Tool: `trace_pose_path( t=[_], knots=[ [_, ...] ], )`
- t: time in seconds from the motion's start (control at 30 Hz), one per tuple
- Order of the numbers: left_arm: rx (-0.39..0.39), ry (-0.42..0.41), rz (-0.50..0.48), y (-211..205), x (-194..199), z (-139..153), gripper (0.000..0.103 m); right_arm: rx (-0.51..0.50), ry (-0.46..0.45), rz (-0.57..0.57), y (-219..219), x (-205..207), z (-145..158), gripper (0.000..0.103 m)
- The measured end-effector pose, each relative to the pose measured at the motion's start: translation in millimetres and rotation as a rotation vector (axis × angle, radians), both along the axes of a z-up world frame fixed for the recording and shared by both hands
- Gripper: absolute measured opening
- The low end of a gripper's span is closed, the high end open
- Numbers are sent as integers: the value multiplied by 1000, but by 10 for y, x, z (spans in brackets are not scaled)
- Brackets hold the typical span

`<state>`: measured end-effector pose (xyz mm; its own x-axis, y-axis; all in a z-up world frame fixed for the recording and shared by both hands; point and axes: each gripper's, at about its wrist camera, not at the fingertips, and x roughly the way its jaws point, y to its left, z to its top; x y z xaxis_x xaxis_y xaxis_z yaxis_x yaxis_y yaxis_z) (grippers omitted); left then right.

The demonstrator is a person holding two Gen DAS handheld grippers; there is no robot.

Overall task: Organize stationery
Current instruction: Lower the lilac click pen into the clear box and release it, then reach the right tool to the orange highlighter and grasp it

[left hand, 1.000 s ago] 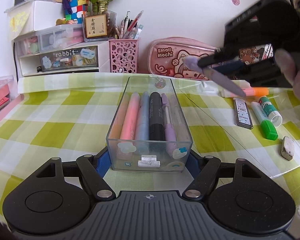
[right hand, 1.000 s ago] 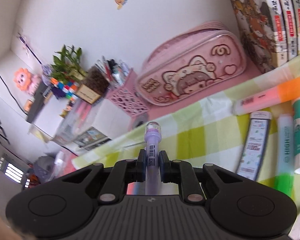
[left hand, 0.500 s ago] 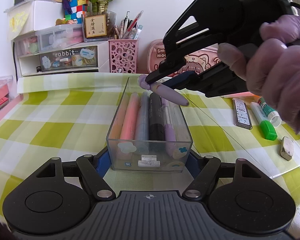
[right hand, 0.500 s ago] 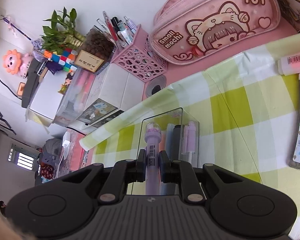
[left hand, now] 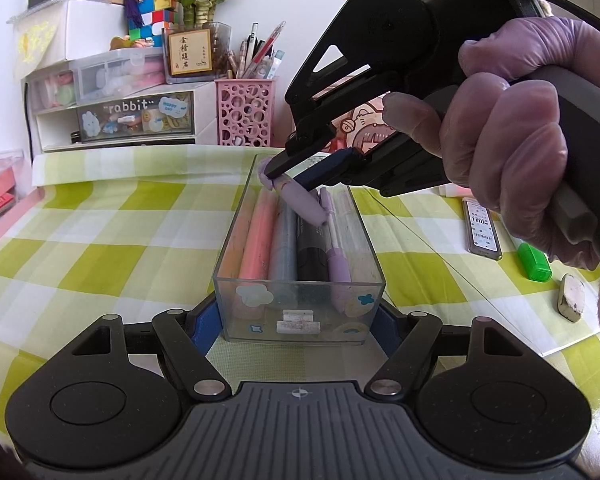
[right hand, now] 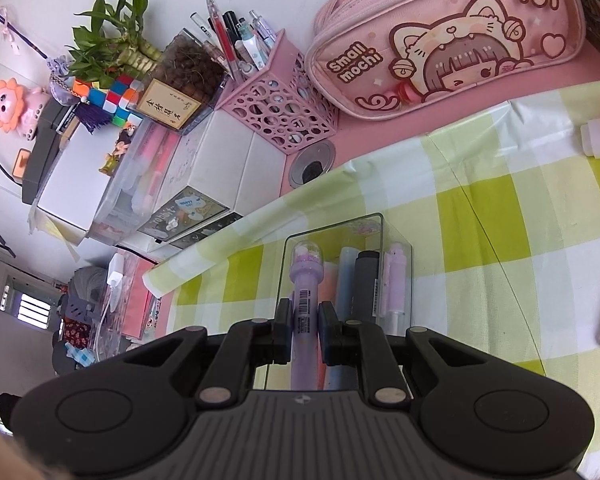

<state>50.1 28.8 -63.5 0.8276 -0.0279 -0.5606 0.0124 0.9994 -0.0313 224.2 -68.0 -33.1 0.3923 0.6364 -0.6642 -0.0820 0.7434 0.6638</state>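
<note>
A clear plastic box [left hand: 300,312] stands on the checked cloth, with my left gripper [left hand: 298,326] shut on its near end. Inside lie several markers: pink, grey-blue, black and lilac. My right gripper [left hand: 290,172] hovers over the box's far end, shut on a purple pen [left hand: 300,202] that slants down into the box. In the right wrist view the purple pen [right hand: 306,300] sits between the pads of my right gripper [right hand: 304,322], its domed cap over the box [right hand: 396,236]. A gloved hand [left hand: 512,144] holds the right gripper.
Right of the box lie a lead case [left hand: 480,228], a green highlighter [left hand: 534,260] and an eraser [left hand: 571,298]. At the back stand a pink pen cup [left hand: 246,112], a pink pencil case [right hand: 448,40] and a drawer unit [left hand: 120,120].
The right gripper has carried the purple pen leftward from above the loose items and lowered it over the box's far end. The left gripper and box have stayed put.
</note>
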Motion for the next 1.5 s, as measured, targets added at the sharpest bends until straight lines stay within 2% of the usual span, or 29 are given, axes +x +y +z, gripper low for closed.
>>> trace_pose_path(
  t=[0.33,0.47,0.8,1.03,1.37,1.43,1.5],
  knots=[
    [-1,0,-1,-6,-2,2,74,24,-6,26,49,15,11,19],
    [-1,1,-2,-8,-5,1,74,22,-36,28,19,-17,71,19],
    [-1,1,-1,-5,-4,1,74,-1,-104,21,-125,-145,160,37],
    [27,17,-8,-27,16,8,73,-43,-168,-8,-272,-292,226,45],
    [45,31,-38,-4,70,24,73,-209,-288,-87,-716,-689,261,52],
    [40,25,-39,2,75,15,73,-263,-340,-144,-927,-823,260,57],
    [35,22,-40,7,79,11,73,-326,-377,-212,-1114,-929,238,67]
  ],
)
